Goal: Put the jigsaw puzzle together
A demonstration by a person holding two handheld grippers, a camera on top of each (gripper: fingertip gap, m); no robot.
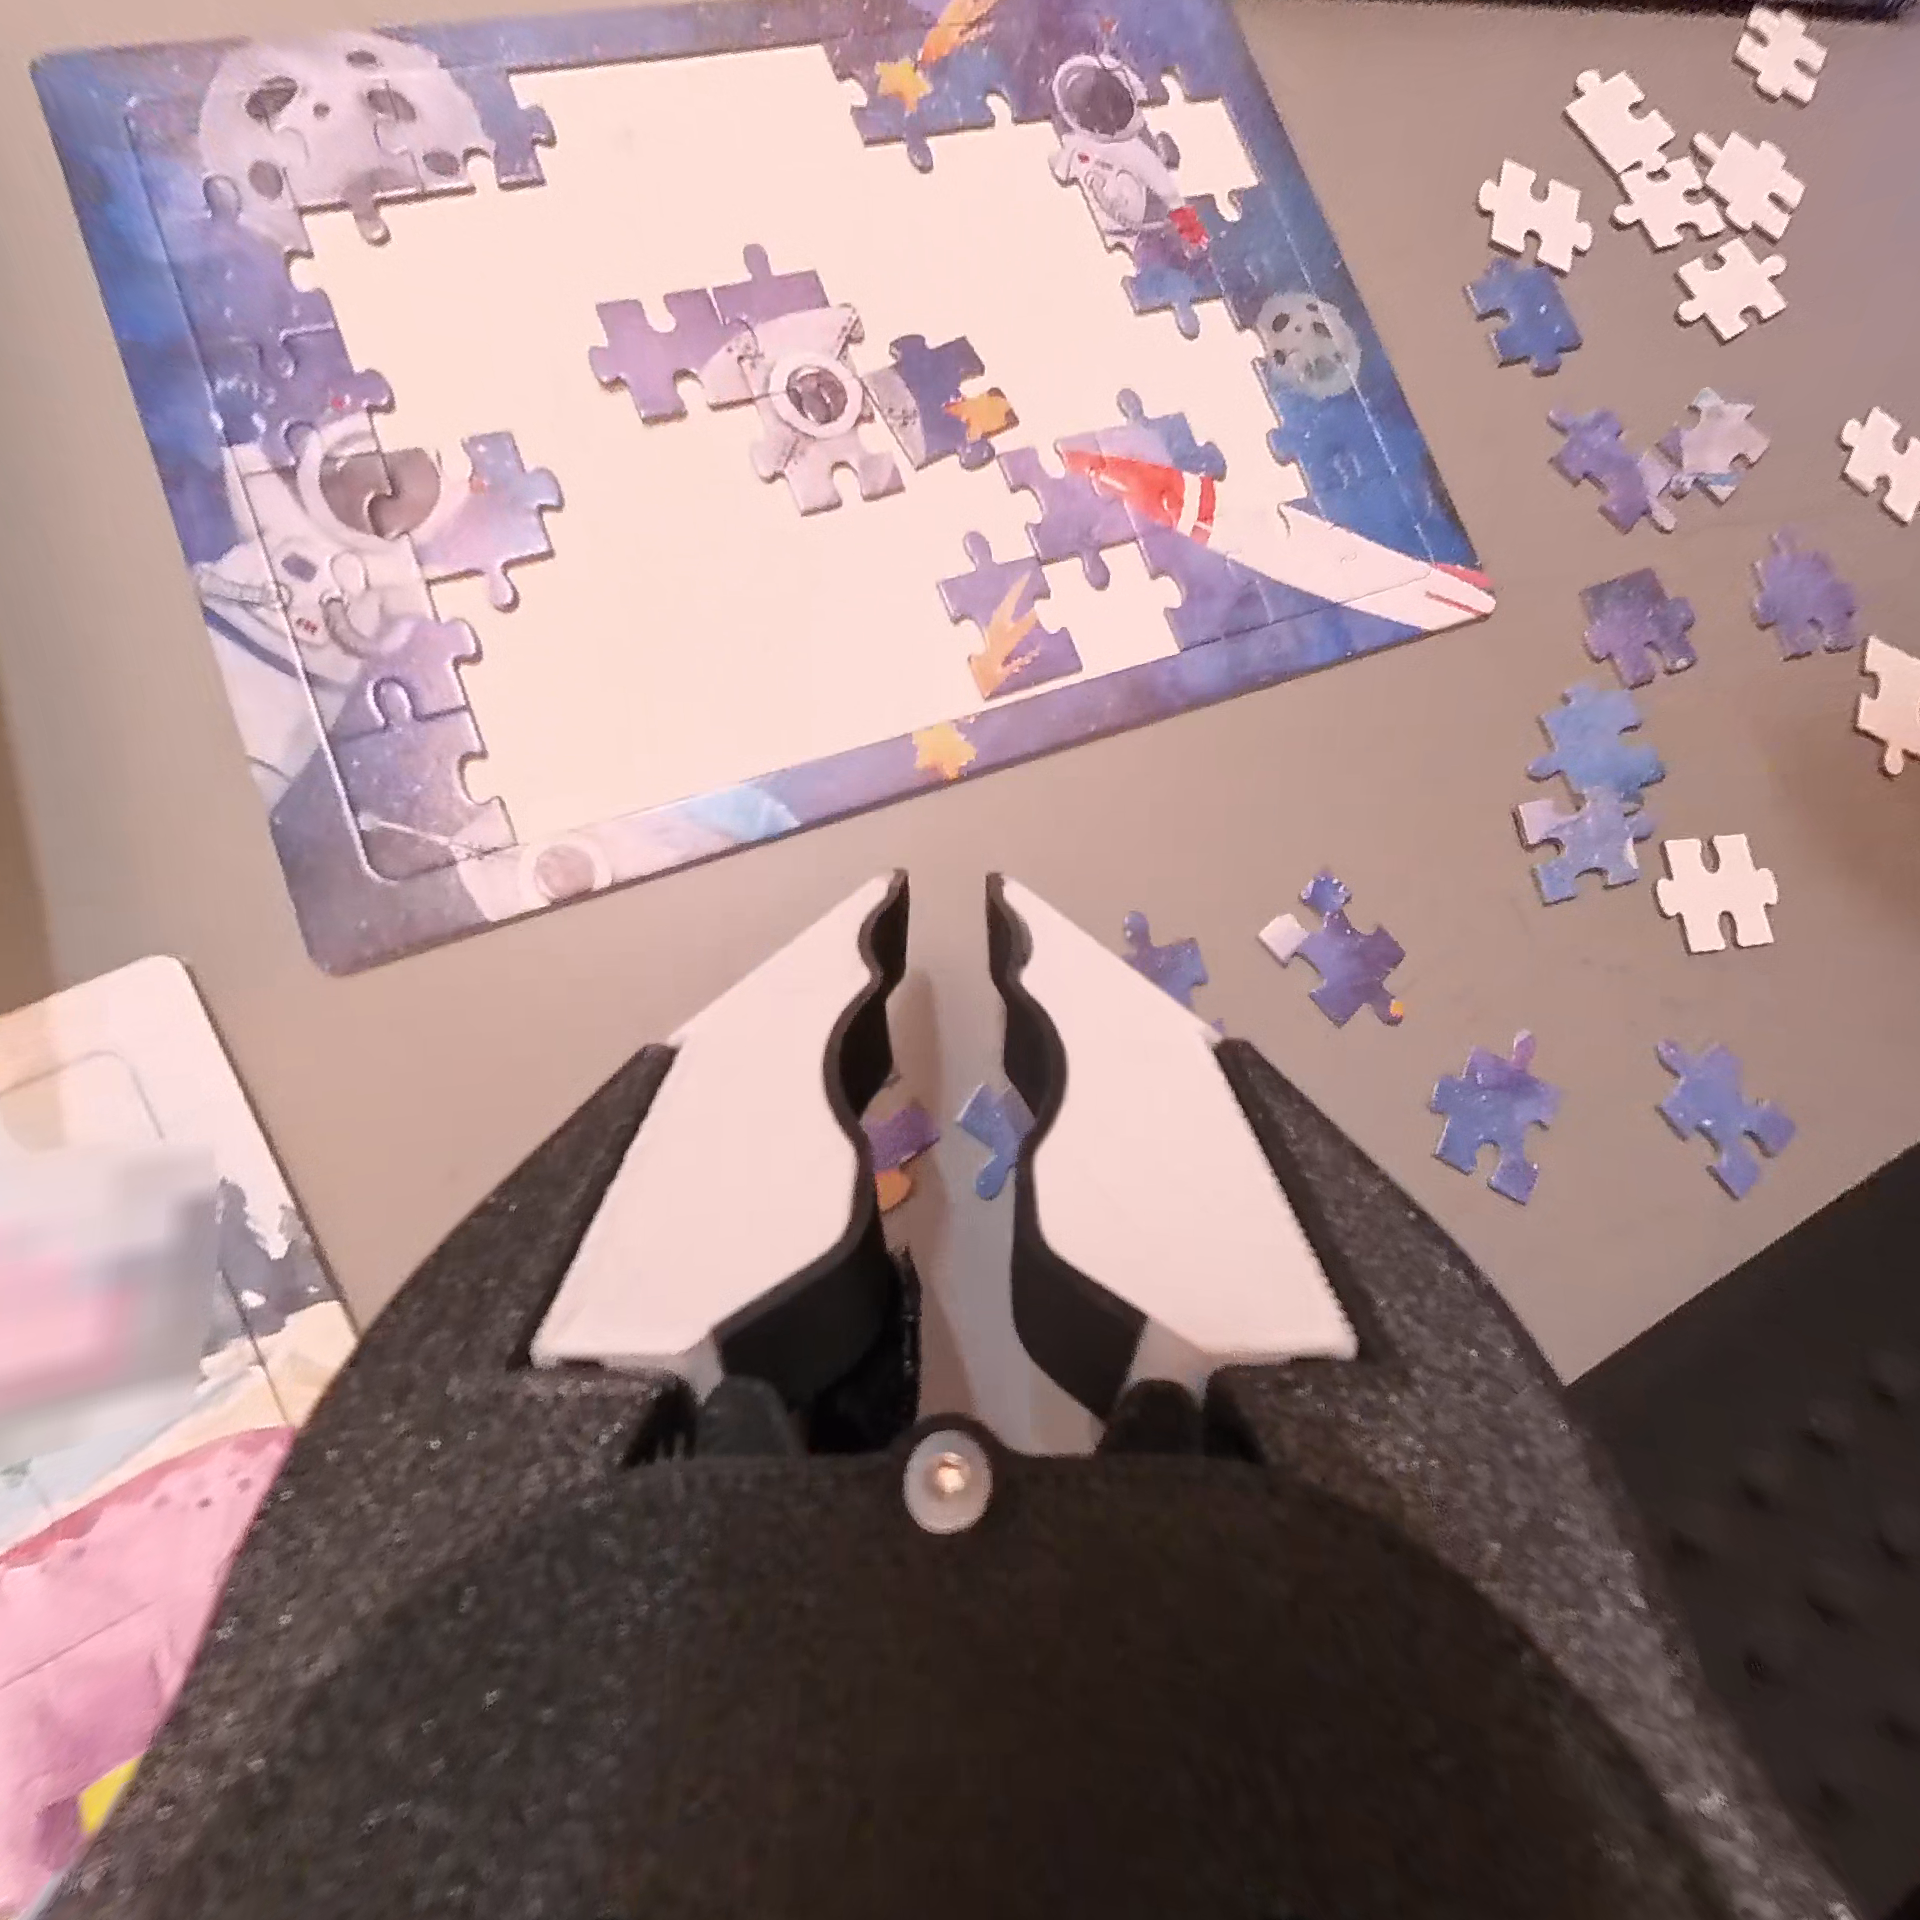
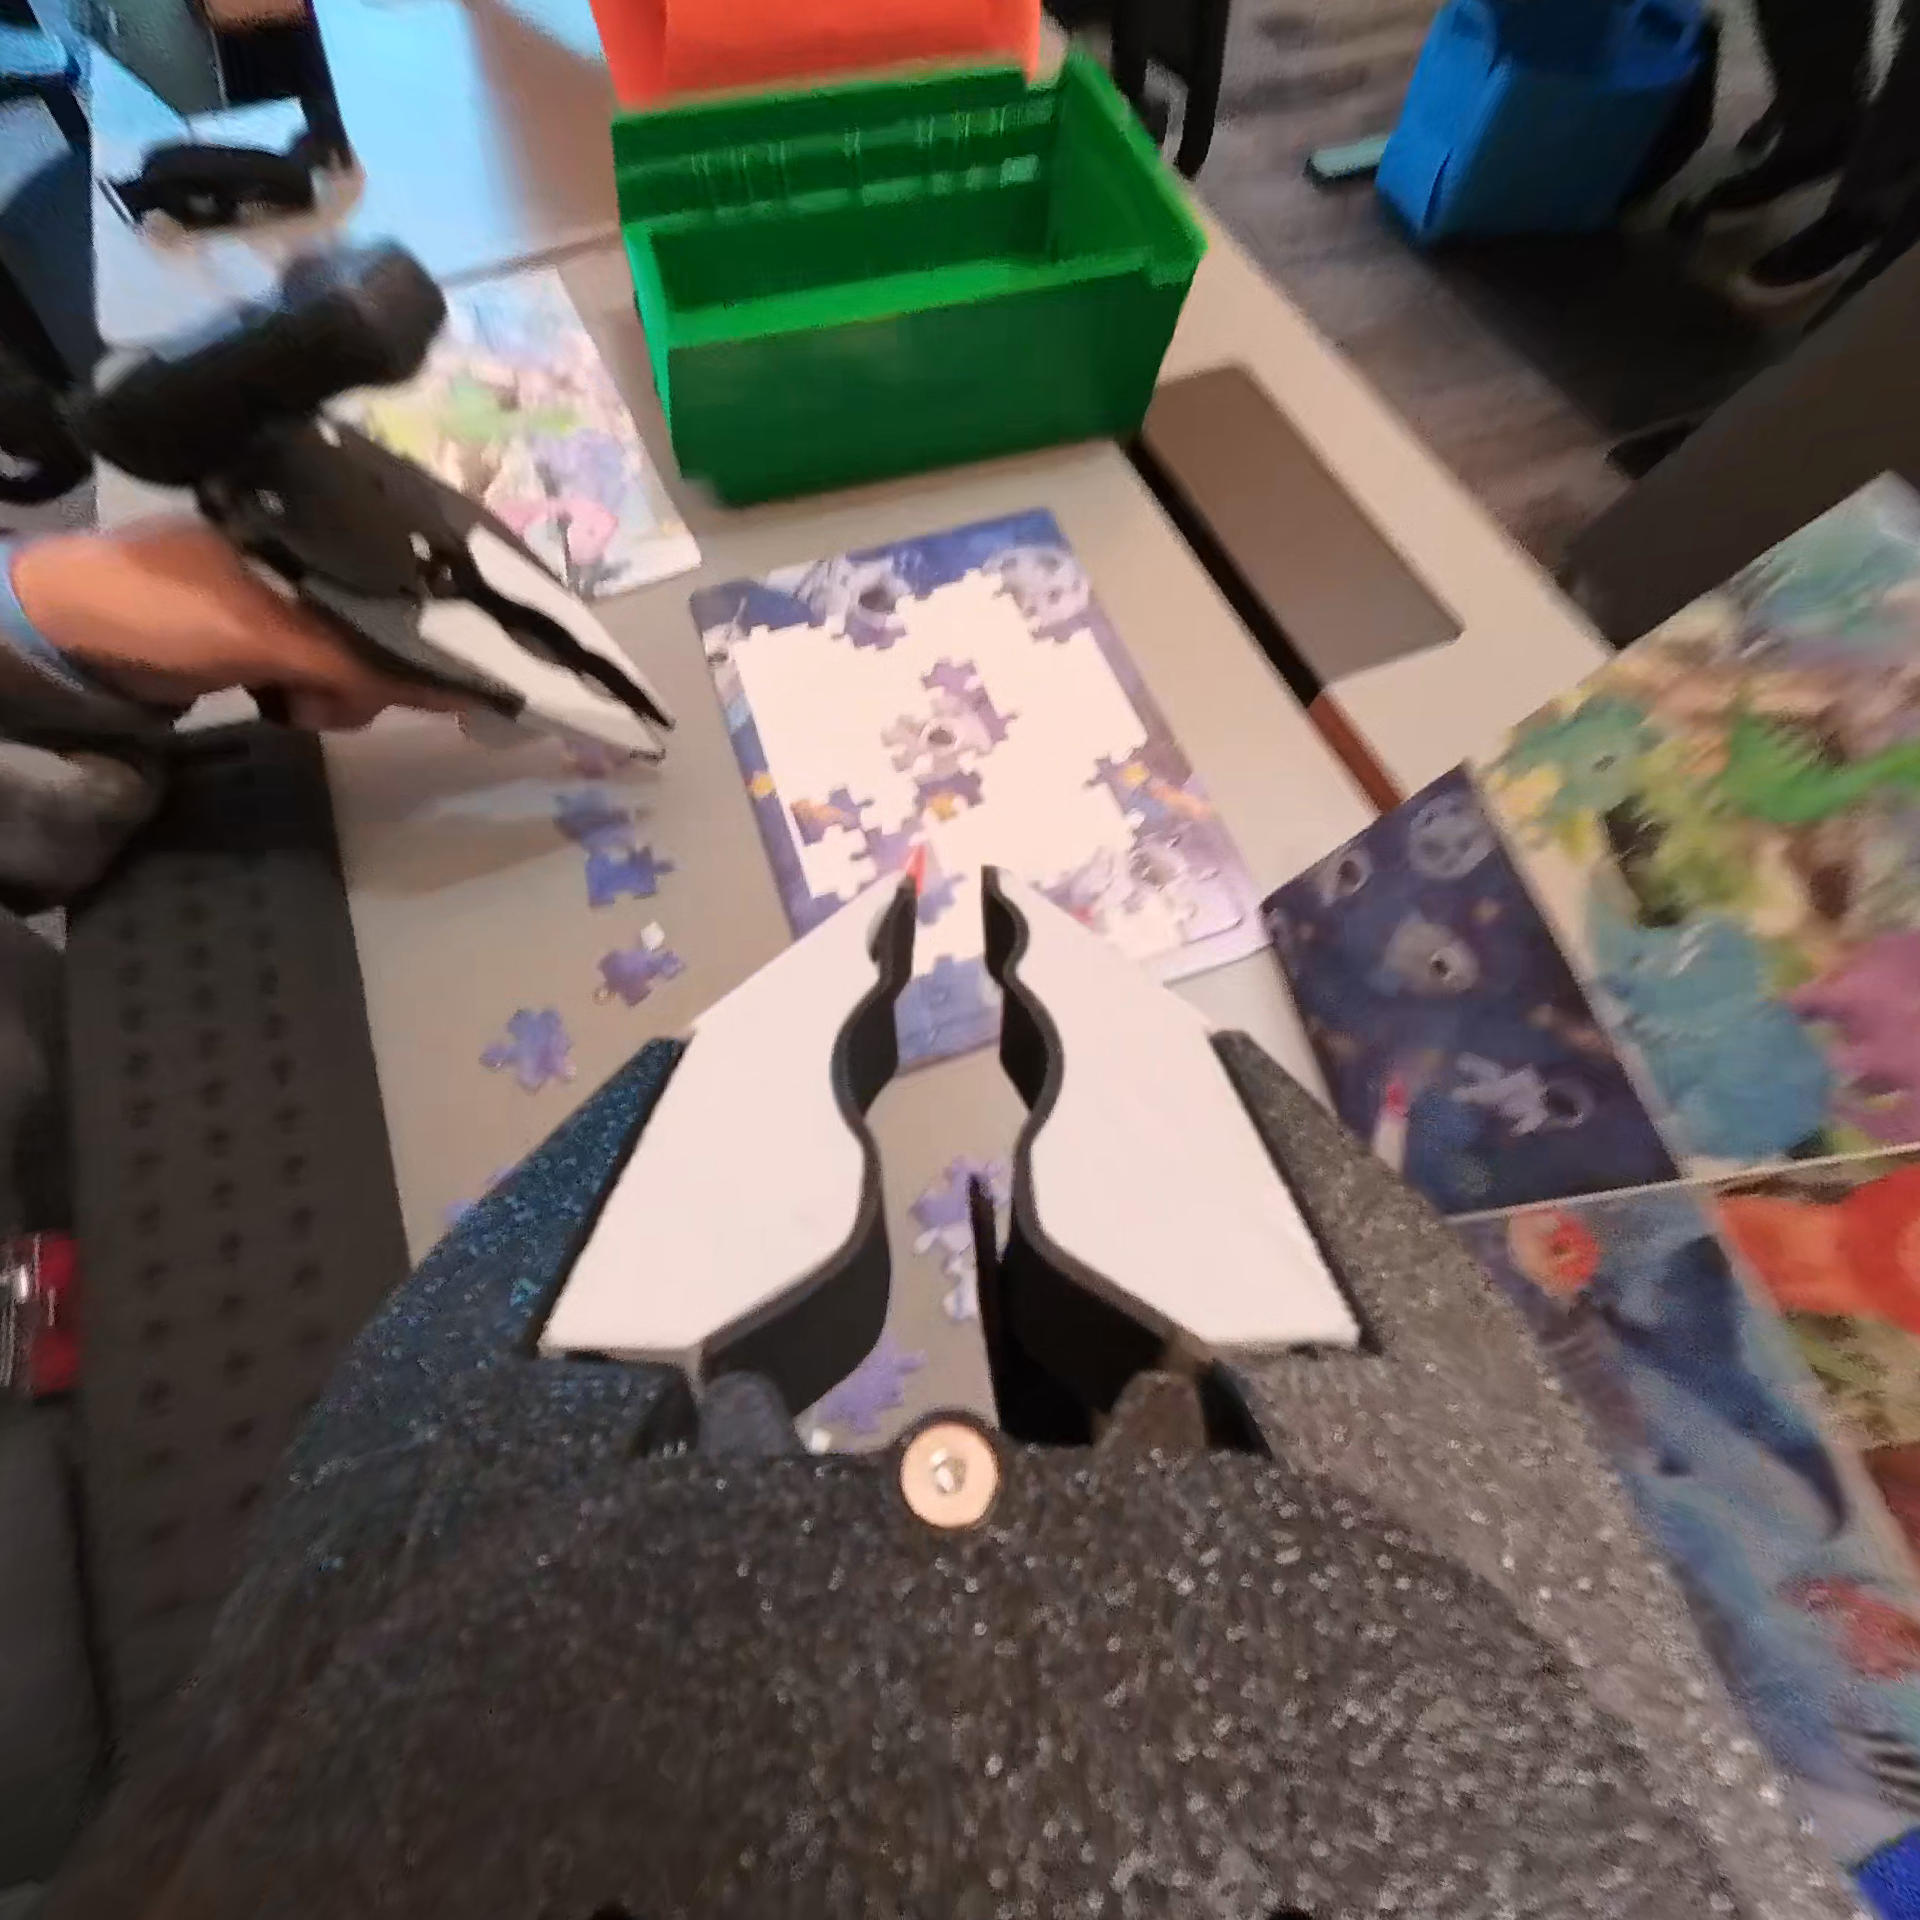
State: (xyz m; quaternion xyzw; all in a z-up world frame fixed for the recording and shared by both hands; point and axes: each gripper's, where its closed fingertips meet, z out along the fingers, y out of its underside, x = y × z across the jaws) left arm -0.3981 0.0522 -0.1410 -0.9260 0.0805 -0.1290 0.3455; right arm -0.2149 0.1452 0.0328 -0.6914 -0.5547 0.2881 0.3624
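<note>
While nothing is gripped: both tongs slightly parted.
Puzzle board [image 1: 727, 644]: on desk, ahead of left tongs [image 1: 945, 883].
Loose pieces [image 1: 1496, 1117]: right of board, nearer left tongs.
Right tongs [image 2: 948, 883]: raised above board's near end.

Puzzle board [image 1: 727, 665]: flat on the grey surface, upper left and centre of the left wrist view, skewed clockwise; blue space-themed border, white interior largely unfilled. Joined pieces line the left edge, top right and lower right corners. A separate cluster [image 1: 800, 395] with a round porthole lies mid-board, unattached to the border. Loose pieces [image 1: 1621, 644] scattered right of the board, some blue-purple face up, some white face down [image 1: 1662, 177].
</note>
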